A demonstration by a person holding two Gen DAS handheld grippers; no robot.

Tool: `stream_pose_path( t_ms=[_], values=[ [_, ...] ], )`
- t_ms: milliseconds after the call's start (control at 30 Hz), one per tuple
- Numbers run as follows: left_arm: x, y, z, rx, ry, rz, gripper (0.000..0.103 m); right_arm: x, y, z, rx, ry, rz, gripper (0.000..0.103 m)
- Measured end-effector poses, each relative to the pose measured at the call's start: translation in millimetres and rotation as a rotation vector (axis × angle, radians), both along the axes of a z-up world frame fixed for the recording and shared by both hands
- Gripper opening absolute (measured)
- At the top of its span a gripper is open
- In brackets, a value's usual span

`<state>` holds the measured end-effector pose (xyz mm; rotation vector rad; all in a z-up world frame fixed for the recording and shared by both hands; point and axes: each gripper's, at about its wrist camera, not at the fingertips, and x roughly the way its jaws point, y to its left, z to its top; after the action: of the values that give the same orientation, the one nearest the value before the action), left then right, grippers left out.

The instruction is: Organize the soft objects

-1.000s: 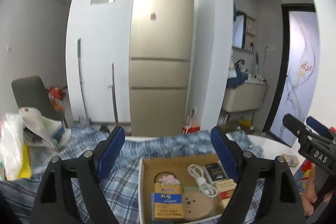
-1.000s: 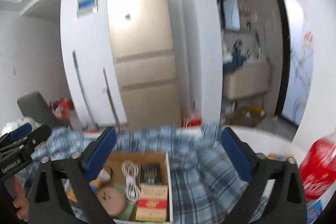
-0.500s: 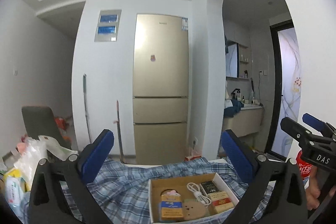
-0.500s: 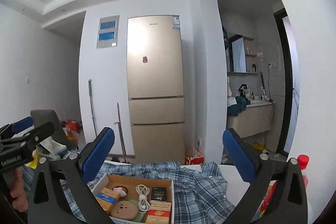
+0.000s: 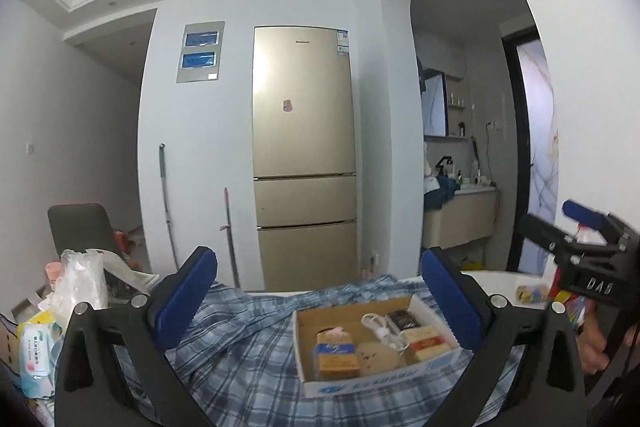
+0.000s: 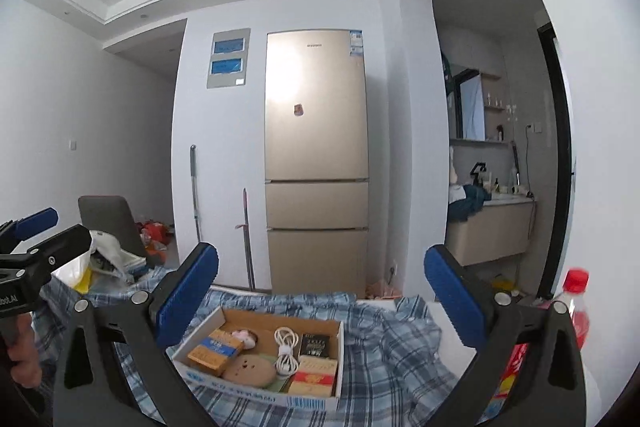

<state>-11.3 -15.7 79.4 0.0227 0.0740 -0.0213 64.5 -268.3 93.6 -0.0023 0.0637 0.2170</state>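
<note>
A blue plaid shirt (image 5: 240,347) lies crumpled over the white table, also in the right wrist view (image 6: 392,339). An open cardboard box (image 5: 312,355) sits on it, holding small packets, a white cable and a round tan item; it also shows in the right wrist view (image 6: 200,331). My left gripper (image 5: 318,291) is open and empty, raised above the table in front of the box. My right gripper (image 6: 320,287) is open and empty, likewise raised. Each gripper shows at the edge of the other's view.
A pile of plastic bags and a wipes pack (image 5: 36,351) lies at the table's left. A red-capped bottle (image 6: 576,311) stands at the right. Beyond the table are a gold fridge (image 5: 304,155), a grey chair (image 5: 80,227) and two mop handles.
Both grippers have risen and tilted up, so the box and shirt sit lower and farther in view. Both stay open and empty.
</note>
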Motion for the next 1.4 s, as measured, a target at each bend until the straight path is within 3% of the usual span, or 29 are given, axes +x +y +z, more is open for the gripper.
stream_pose_path(
  t_ms=[133, 500, 1067, 1400],
  values=[
    [1, 2, -25, -0.015, 0.010, -0.015, 0.103, -3, -1, -20, 0.012, 0.001, -0.046, 0.103],
    [20, -1, -74, 0.017, 0.063, 0.011, 0.103, -4, 1, -67, -0.024, 0.021, -0.021, 0.103],
    [14, 0, -80, 0.018, 0.035, 0.005, 0.103, -3, -4, -71, -0.008, 0.032, -0.012, 0.103],
    [17, 5, -81, 0.006, 0.058, 0.017, 0.103, -2, -3, -71, -0.011, 0.034, -0.012, 0.103]
  ],
)
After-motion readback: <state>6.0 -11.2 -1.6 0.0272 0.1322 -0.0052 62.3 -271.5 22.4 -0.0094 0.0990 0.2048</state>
